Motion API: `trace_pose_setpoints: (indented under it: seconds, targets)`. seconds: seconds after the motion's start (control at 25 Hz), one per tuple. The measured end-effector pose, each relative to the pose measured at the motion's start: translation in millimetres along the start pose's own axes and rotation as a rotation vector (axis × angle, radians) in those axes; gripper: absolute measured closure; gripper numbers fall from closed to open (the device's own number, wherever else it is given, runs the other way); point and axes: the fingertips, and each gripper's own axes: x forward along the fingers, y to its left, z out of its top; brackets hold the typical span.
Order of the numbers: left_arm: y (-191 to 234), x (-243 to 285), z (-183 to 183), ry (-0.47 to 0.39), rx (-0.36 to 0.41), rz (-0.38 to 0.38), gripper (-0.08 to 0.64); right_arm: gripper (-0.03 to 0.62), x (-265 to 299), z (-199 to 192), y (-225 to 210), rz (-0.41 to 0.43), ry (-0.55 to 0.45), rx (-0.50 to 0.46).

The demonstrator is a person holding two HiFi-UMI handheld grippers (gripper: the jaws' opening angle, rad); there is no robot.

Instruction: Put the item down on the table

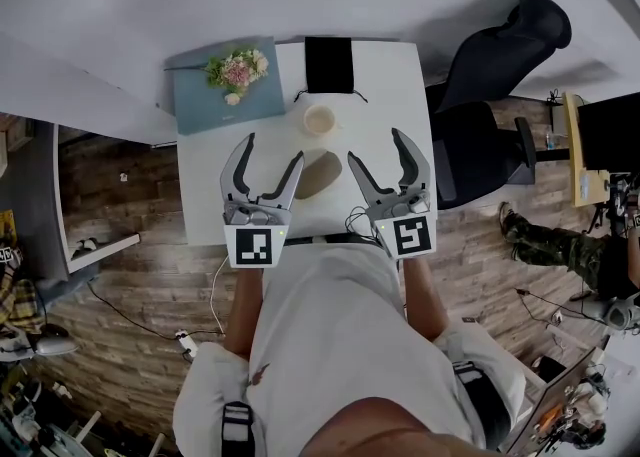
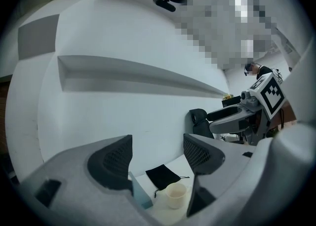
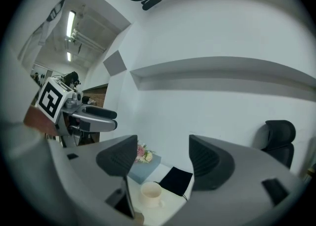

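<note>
Left gripper (image 1: 273,147): held over the near edge of the bench (image 1: 385,75), jaws spread wide, nothing between them.
Right gripper (image 1: 375,145): level with the left one, jaws just as wide and also empty.
Item: not in either gripper. It is probably the flat brown oval (image 1: 318,174) lying on the bench between the two grippers, though it is too blurred to name.
Nearby: cup (image 1: 319,120) just beyond the oval, black pouch (image 1: 329,64) at the far edge, blue box with flowers (image 1: 225,95) far left.
Handling: the oval looks thin, light and perhaps soft, so pinch it across its narrow width.
Progress: the put-down seems done.
</note>
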Motion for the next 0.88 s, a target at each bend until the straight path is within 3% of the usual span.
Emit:
trace_pose_setpoints:
  seconds: [0.88]
  targets:
    - [28,-9,-2,-0.005,-0.046,-0.039,0.23,0.29,13,11,19,-0.071,0.027,-0.018]
